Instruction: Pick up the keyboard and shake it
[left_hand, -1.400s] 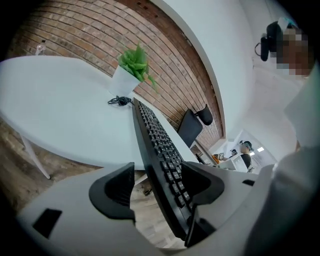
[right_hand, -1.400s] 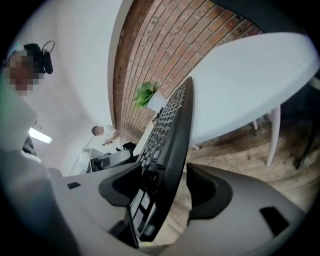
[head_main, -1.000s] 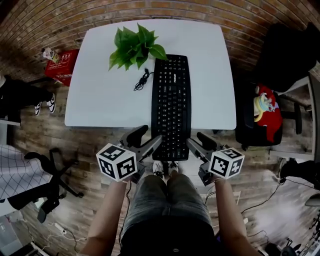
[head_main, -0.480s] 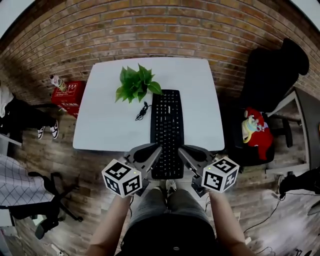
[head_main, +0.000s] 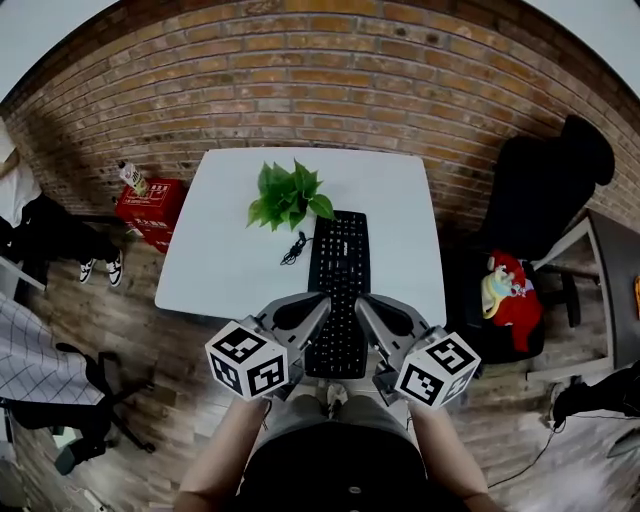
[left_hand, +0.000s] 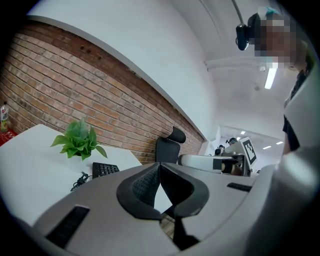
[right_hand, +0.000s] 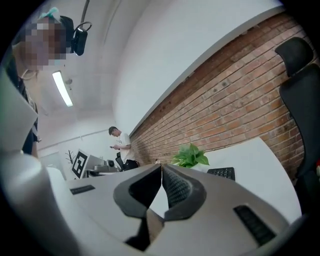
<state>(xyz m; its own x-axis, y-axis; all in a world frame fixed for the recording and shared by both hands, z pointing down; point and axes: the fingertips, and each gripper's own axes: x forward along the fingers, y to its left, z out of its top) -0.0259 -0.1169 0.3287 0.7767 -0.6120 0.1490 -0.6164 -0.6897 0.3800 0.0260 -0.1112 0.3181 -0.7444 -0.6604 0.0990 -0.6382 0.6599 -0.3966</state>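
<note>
Plant (head_main: 287, 195) and cable (head_main: 293, 250) beside keyboard (head_main: 340, 268)

Keyboard (head_main: 339, 290) on table (head_main: 220, 270), plant (head_main: 287, 195) left of its far end, cable (head_main: 293, 250) just left of it, chair (head_main: 540, 170) right of table

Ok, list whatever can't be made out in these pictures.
- Near corners of the keyboard: head view, covered by the shut left gripper and right gripper.
- Most of the keyboard: both gripper views, behind each gripper's own body; only a far corner shows.
- Key lettering: every view, too small.
- Pot of the plant: head view, under its leaves.
- Print on the red box: too small.
</note>
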